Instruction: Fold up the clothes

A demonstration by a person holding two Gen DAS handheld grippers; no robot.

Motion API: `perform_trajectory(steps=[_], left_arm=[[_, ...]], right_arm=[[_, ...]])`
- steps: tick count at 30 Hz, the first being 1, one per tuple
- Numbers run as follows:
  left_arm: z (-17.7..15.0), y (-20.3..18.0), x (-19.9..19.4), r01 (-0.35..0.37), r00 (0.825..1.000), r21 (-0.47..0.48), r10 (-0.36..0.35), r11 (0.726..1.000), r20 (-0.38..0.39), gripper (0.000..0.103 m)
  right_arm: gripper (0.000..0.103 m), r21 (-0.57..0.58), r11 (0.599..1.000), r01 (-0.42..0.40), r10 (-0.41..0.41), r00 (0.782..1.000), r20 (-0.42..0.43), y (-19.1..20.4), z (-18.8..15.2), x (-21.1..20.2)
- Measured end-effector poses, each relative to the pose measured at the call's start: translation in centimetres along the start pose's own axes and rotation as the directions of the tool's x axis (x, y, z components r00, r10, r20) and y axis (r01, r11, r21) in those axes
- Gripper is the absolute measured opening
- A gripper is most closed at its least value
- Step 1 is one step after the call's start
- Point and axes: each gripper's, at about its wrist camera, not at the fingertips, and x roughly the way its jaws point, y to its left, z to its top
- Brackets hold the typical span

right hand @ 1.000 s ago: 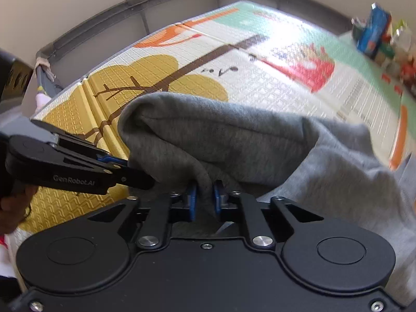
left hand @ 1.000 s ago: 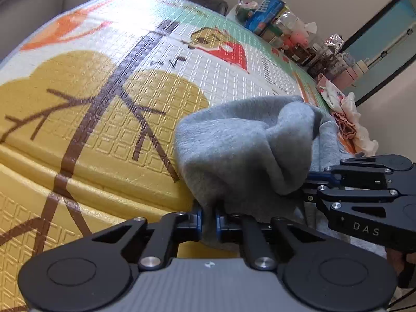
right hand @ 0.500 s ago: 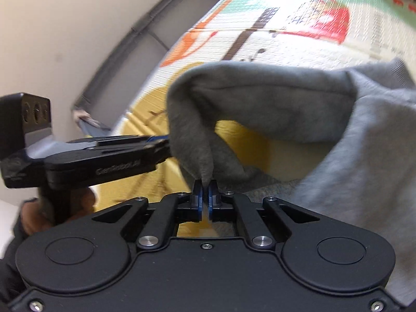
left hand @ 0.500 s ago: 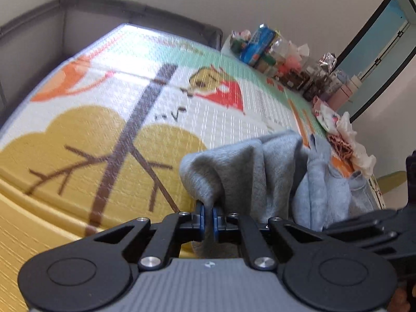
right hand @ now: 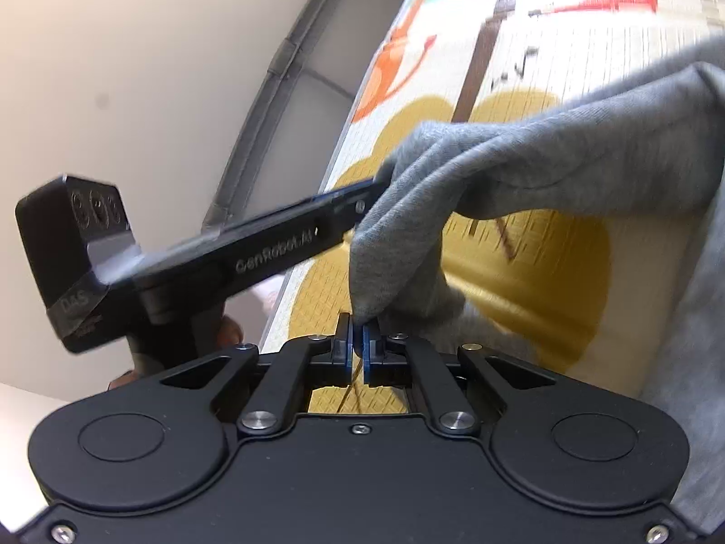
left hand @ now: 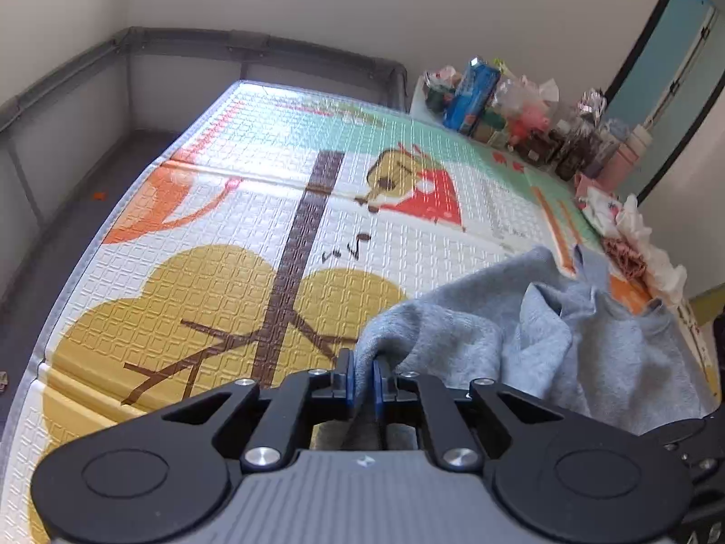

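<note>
Left wrist view: the left gripper point(left hand: 362, 378) is closed on a bunched edge of the grey sweatshirt point(left hand: 566, 340), with cloth pinched between its blue pads. The garment runs from the jaws to the right and away, crumpled, lying over the near right part of the patterned play mat point(left hand: 281, 208). The mat shows a yellow tree with a brown trunk, an orange shape at left and a red figure further off. A grey padded fence point(left hand: 253, 45) borders the mat at left and far side. A row of packages and bottles point(left hand: 521, 122) stands along the far right edge. Part of the right gripper's black body point(left hand: 698, 444) shows at the near right corner.

Right wrist view: the right gripper point(right hand: 357, 347) is nearly closed, nipping a hanging point of the sweatshirt point(right hand: 566, 163) between its pads. The left gripper point(right hand: 371, 190) reaches in from the left, its tip buried in the cloth. The garment hangs lifted above the mat point(right hand: 543, 272). A hand point(right hand: 226, 331) grasps the left gripper's handle.
</note>
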Motion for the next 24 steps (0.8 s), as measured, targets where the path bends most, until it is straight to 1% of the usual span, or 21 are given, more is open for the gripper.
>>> perform_trajectory(steps=[2,4,6,7,8,9,10,13,17,18,24], left_arm=[[-0.3,0.0,0.2,-0.032,0.999,0.013,0.033,0.999,-0.017,0.016],[-0.8,0.4,0.1,-0.043,0.999,0.007,0.043,0.999,-0.021,0.019],[-1.2,0.8,-0.2,-0.041,0.999,0.002,0.041,0.999,-0.024,0.029],[-1.5,1.0,-0.4,-0.044,0.999,0.001,0.044,0.999,-0.024,0.033],[-1.8,1.1,-0.6,-0.052,0.998,0.001,0.052,0.999,-0.022,0.04],[-2.1,1.3,-0.8,-0.061,0.998,0.0,0.061,0.998,-0.021,0.047],[-2.4,1.4,-1.0,-0.07,0.997,0.0,0.07,0.998,-0.019,0.049],[-3.5,2.0,-1.7,-0.06,0.998,-0.01,0.06,0.998,-0.017,0.051],[-5.3,2.4,-2.6,-0.034,0.999,-0.029,0.033,0.999,-0.017,0.061],[-5.8,2.5,-2.7,-0.028,0.999,-0.033,0.027,0.999,-0.019,0.062],[-8.8,2.5,-2.6,-0.012,0.998,-0.061,0.008,0.998,-0.062,0.063]], right_arm=[[0.005,-0.031,0.997,0.064,-0.064,0.998,0.007,0.2,-0.5,0.2],[0.007,-0.072,0.988,0.135,-0.132,0.991,0.036,0.3,-0.9,-0.1],[0.018,-0.11,0.973,0.204,-0.197,0.978,0.069,0.4,-1.2,-0.5],[0.022,-0.129,0.963,0.236,-0.226,0.97,0.09,0.4,-1.4,-0.9],[0.03,-0.146,0.952,0.267,-0.253,0.961,0.109,0.4,-1.6,-1.2],[0.032,-0.166,0.94,0.297,-0.279,0.953,0.123,0.5,-1.7,-1.5],[0.032,-0.182,0.932,0.314,-0.294,0.947,0.129,0.4,-1.9,-1.7],[0.033,-0.186,0.932,0.309,-0.293,0.95,0.109,-0.1,-2.7,-1.6],[0.035,-0.192,0.933,0.303,-0.292,0.953,0.083,-0.9,-3.7,-1.5],[0.036,-0.193,0.934,0.302,-0.292,0.953,0.076,-1.1,-3.9,-1.5],[0.038,-0.204,0.934,0.291,-0.29,0.956,0.04,-2.1,-5.5,-0.7]])
